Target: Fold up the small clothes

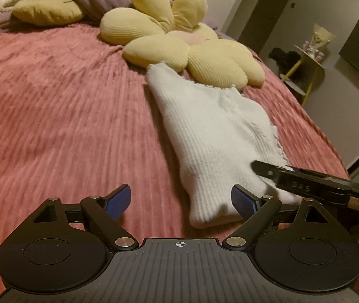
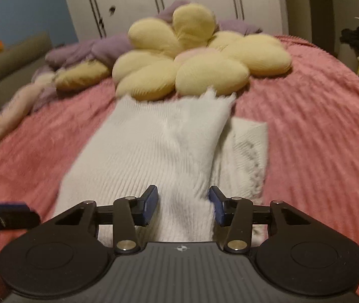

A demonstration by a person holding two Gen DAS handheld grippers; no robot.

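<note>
Bed: pink ribbed plush blanket (image 1: 53, 106).
Garment: white ribbed knit top (image 2: 139, 151), partly folded (edges blurred).
Left gripper (image 1: 180, 202): jaws spread wide, empty.
Right gripper (image 2: 183, 207): part-open, knit between, not visibly pinched.

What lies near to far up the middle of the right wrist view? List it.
Right tongs → white knit garment → yellow flower cushion → purple bedding → white wardrobe doors.

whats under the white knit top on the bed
The white knit top lies folded on the pink ribbed bedspread, its far edge at the yellow flower cushion. A lower layer of the top shows at its right side. Anything beneath it is covered.
</note>
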